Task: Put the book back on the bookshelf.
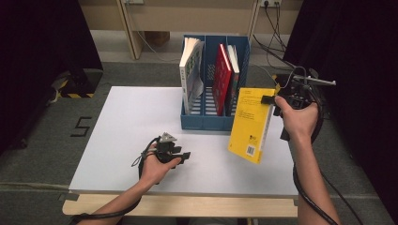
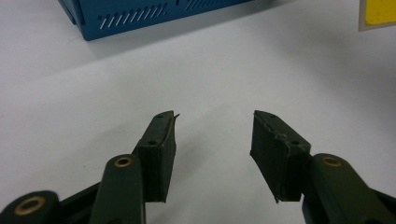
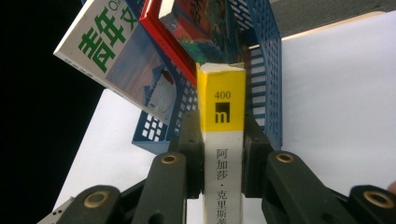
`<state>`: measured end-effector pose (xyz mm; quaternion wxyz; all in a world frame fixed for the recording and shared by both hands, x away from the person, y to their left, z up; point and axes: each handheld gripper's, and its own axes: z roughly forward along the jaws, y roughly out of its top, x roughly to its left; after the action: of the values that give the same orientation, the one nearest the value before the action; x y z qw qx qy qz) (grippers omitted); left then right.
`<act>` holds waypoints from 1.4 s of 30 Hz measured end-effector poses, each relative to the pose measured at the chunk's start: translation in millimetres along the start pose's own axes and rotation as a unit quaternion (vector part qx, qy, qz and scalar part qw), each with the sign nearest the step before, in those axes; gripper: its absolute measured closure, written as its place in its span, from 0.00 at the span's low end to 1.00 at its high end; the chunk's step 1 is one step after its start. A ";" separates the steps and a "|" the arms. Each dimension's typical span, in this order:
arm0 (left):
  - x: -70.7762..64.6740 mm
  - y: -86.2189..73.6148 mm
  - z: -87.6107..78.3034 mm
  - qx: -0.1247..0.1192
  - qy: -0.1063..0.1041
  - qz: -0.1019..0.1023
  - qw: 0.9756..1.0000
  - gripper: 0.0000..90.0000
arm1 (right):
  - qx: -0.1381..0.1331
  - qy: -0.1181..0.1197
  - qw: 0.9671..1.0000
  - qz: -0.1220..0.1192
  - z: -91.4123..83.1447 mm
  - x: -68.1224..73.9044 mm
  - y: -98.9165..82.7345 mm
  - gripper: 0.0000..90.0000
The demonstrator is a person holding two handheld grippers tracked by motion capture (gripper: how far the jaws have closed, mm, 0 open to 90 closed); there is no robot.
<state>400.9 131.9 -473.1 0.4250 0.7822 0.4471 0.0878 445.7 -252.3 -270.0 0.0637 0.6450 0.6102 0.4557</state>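
A yellow book (image 1: 251,124) hangs in the air at the right of the white table (image 1: 126,136), just in front of the blue file rack (image 1: 206,119). My right gripper (image 1: 268,100) is shut on its spine edge near the top; in the right gripper view the yellow book (image 3: 221,140) stands spine-on between the two pads (image 3: 191,149). My left gripper (image 1: 185,155) rests low over the table near the front, pointing right. Its jaws are open with nothing between them, as the left gripper view (image 2: 212,140) shows over bare table.
The blue file rack holds a white and green book (image 1: 190,75) in its left slot and a red book (image 1: 221,77) with another beside it in the middle slot. Dark curtains flank both sides. Cables (image 1: 274,42) lie behind the rack.
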 end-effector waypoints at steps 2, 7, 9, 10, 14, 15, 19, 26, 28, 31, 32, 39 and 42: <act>-0.1 -0.1 0.0 0.000 0.001 0.000 1.000 0.55 | -0.004 -0.001 1.000 0.001 -0.8 0.5 1.2 0.84; 0.0 -0.3 0.3 0.000 0.000 0.001 1.000 0.55 | -0.005 0.000 1.000 0.002 -0.9 2.2 4.1 0.84; 0.1 -0.1 0.1 0.000 0.000 0.001 1.000 0.55 | -0.006 -0.001 1.000 0.001 -0.7 2.8 5.2 0.84; 0.3 0.1 0.0 -0.001 0.001 0.002 1.000 0.55 | -0.006 -0.001 1.000 -0.001 -0.7 2.8 5.8 0.84; 0.6 0.5 -0.5 -0.002 0.003 0.003 1.000 0.55 | -0.008 -0.002 1.000 -0.001 -1.0 2.9 8.2 0.84; 0.8 0.6 -0.5 -0.002 0.003 0.005 1.000 0.55 | -0.009 -0.002 1.000 0.000 -0.9 3.2 8.7 0.84; 1.0 0.7 -0.4 -0.001 0.003 0.007 1.000 0.55 | -0.013 -0.002 1.000 -0.001 -1.6 3.9 10.7 0.84; 0.4 1.8 0.4 -0.003 0.004 0.011 1.000 0.54 | -0.018 -0.003 1.000 -0.001 -2.9 4.7 14.4 0.84; 0.2 2.0 0.4 -0.002 0.004 0.011 1.000 0.54 | -0.020 -0.004 1.000 -0.001 -3.5 4.7 15.6 0.84; -0.2 2.3 0.4 -0.001 0.005 0.013 1.000 0.54 | -0.026 -0.005 1.000 -0.002 -4.1 4.6 17.3 0.84; -0.1 2.4 0.4 -0.001 0.005 0.013 1.000 0.54 | -0.028 -0.005 1.000 -0.004 -4.2 4.6 17.9 0.84; -0.4 3.0 0.5 -0.001 0.005 0.014 1.000 0.54 | -0.032 -0.005 0.999 0.000 -4.9 6.0 21.0 0.84; -0.3 3.2 0.4 -0.001 0.004 0.014 1.000 0.54 | -0.033 -0.005 0.999 -0.001 -4.7 6.0 22.9 0.84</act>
<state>403.0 130.7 -470.9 0.4223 0.7876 0.4381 0.0975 458.2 -255.1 -249.6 0.0883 0.6440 0.5953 0.4724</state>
